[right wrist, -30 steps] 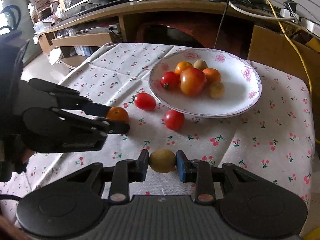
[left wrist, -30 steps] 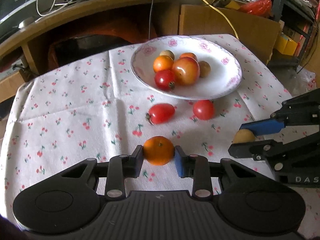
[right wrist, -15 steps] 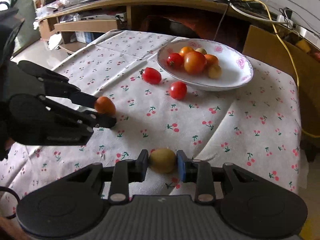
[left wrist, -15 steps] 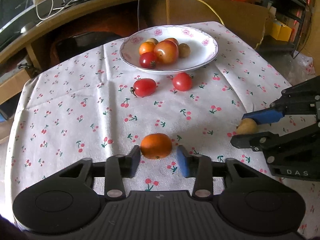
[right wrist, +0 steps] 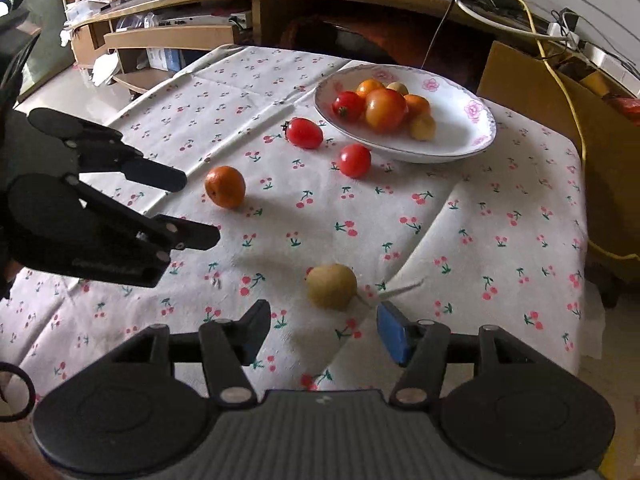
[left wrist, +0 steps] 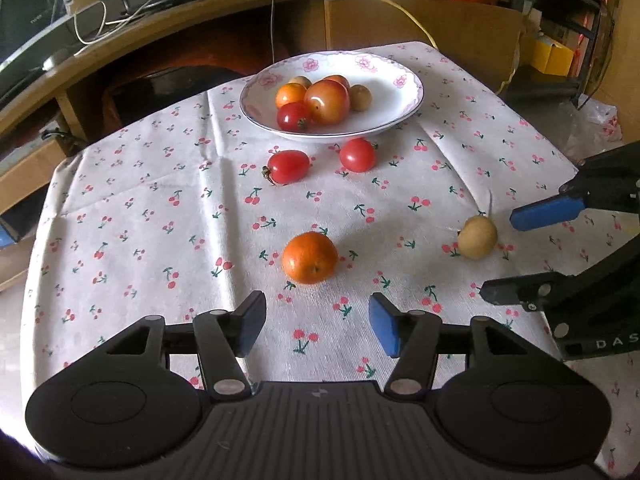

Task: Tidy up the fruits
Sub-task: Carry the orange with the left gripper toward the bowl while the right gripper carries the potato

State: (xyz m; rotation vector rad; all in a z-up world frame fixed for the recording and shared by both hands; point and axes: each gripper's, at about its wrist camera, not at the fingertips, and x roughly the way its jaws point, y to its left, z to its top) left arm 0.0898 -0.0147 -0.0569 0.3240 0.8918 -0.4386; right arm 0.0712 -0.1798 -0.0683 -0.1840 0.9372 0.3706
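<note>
- The left gripper (left wrist: 318, 322) sits at the bottom middle of its own view, jaws opening and nothing between them.
- The orange (left wrist: 309, 257) lies on the cherry-print tablecloth (left wrist: 160, 208) just beyond the fingertips, a little left of the gap's centre and touching neither finger.
- The right gripper (right wrist: 324, 330) is low in its own view, jaws likewise spreading, released.
- The small yellowish fruit (right wrist: 332, 285) rests on the cloth just ahead of that gap, clear of both pads; the blue pad (right wrist: 394, 338) stands to its lower right.
- In the left view that yellowish fruit sits at the right, just left of the other gripper's blue finger, not touching it.
- Two red tomatoes (left wrist: 288, 166) (left wrist: 357, 155) lie on the cloth above centre, close to the near rim of the flowered plate (left wrist: 400, 92).
- The plate, in the upper middle, holds a clustered heap of orange, red and yellowish fruit.
</note>
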